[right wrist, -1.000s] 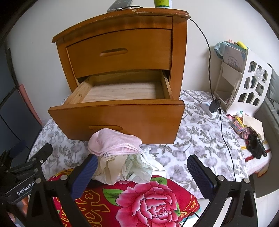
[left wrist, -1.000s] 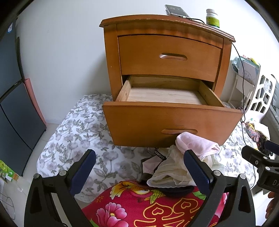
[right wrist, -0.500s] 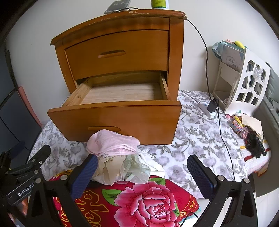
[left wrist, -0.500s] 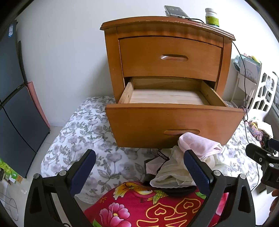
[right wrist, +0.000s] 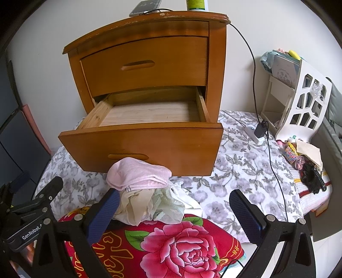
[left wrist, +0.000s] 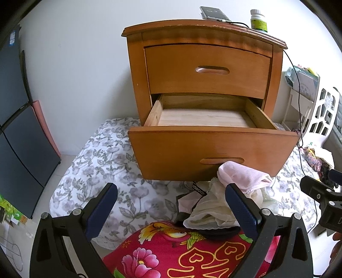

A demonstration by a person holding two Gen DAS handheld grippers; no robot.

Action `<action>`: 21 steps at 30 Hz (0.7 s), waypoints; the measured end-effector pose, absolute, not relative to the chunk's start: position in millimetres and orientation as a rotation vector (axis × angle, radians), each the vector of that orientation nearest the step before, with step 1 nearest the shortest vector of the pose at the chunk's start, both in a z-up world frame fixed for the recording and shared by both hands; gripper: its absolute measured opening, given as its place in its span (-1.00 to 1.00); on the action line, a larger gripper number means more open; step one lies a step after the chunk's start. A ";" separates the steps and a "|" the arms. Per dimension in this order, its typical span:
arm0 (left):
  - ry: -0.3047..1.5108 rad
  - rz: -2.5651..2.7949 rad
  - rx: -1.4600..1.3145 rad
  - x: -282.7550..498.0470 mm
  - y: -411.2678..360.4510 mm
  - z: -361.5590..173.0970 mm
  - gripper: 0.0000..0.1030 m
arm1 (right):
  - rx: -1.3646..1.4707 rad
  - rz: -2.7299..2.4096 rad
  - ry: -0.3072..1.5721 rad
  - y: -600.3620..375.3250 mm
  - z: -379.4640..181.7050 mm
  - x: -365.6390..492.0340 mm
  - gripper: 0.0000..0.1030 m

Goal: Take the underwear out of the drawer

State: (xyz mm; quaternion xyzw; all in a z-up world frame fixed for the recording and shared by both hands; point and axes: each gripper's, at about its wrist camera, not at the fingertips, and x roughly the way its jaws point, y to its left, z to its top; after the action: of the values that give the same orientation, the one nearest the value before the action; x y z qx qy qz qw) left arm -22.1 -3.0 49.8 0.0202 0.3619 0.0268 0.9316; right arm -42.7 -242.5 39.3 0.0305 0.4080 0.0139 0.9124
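Note:
The wooden nightstand's lower drawer [left wrist: 213,147] [right wrist: 145,147] is pulled out, and its bare plank floor shows nothing inside. A heap of underwear [left wrist: 222,205] [right wrist: 149,198], pink piece on top with cream and pale green ones beneath, lies on the bed just in front of the drawer. My left gripper [left wrist: 171,207] is open above the bed; its right finger overlaps the heap. My right gripper [right wrist: 175,211] is open too, its left finger at the heap's left side. Neither holds anything.
A red floral pillow [right wrist: 171,246] lies under the near edge of the heap. A phone [left wrist: 214,14] and a bottle [left wrist: 258,20] sit on the nightstand top, with a black cable [right wrist: 254,70] running to a charger. A white rack [right wrist: 299,102] stands right; clutter lies below it.
Both views have drawn back and risen slightly, so the nightstand sits a little farther off. The heap and drawer have not moved. Both grippers stay open.

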 end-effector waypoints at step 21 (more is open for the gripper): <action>0.741 0.074 0.055 -24.5 -4.3 47.7 0.96 | 0.063 0.026 0.838 -242.9 39.5 -43.6 1.00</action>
State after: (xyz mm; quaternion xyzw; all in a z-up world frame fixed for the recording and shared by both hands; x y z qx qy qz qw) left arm -24.5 -4.3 47.7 0.0268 0.3619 0.0359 0.9311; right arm -43.6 -242.9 39.5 0.0304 0.4067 0.0128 0.9129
